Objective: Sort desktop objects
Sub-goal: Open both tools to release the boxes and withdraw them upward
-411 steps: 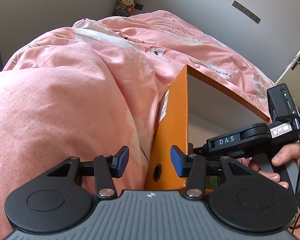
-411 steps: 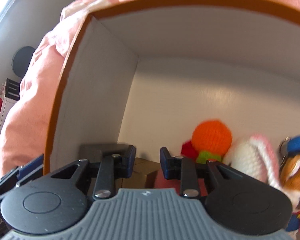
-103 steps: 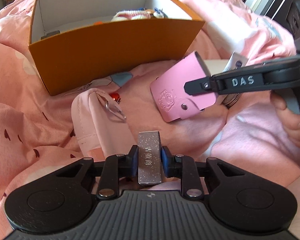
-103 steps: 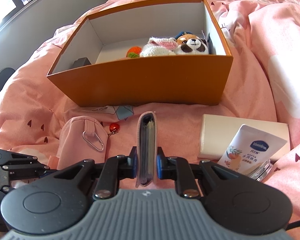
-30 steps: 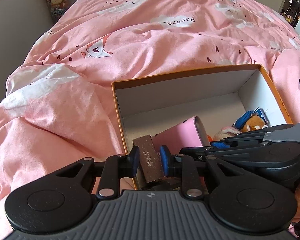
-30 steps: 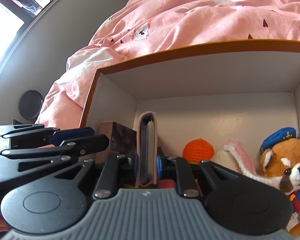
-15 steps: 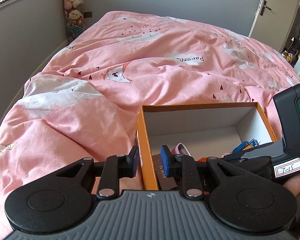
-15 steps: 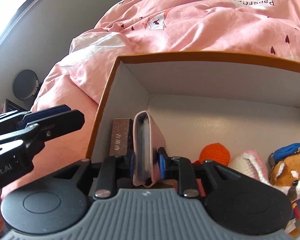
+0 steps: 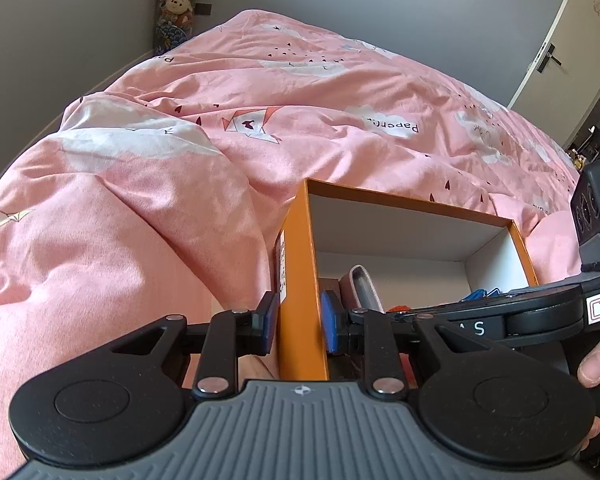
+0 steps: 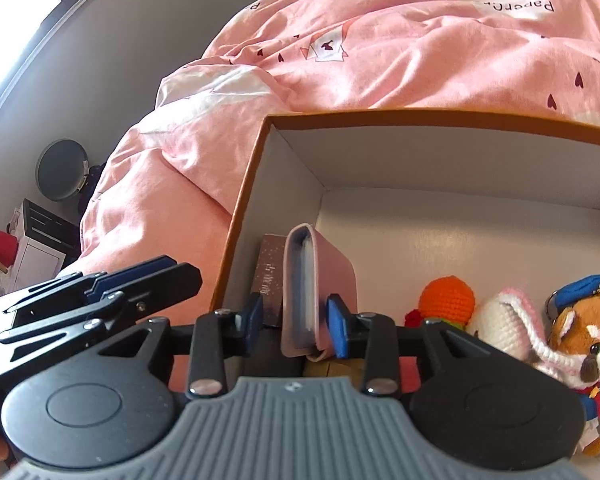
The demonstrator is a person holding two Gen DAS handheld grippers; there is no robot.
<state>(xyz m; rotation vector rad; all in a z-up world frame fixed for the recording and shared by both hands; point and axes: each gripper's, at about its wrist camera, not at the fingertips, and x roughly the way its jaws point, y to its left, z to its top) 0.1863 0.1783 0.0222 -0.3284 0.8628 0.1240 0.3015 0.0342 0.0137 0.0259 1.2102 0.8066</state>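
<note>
- Between the right gripper's (image 10: 295,326) spread fingers stands the pink wallet (image 10: 314,280), on edge in the box (image 10: 440,118); gaps show on both sides, so nothing is held.
- Just left of the wallet, a brown block (image 10: 269,276) leans by the box's left wall.
- Straddling that wall, the left gripper (image 9: 299,322) has one pad outside and one inside, parted and empty.
- Further right lie an orange ball (image 10: 446,294), a white knit toy (image 10: 500,320) and a plush (image 10: 584,332).
- Likely best: lift the right gripper straight up so neither pad tips the wallet; raise the left clear of the wall without dragging the box across the quilt (image 9: 140,200).
</note>
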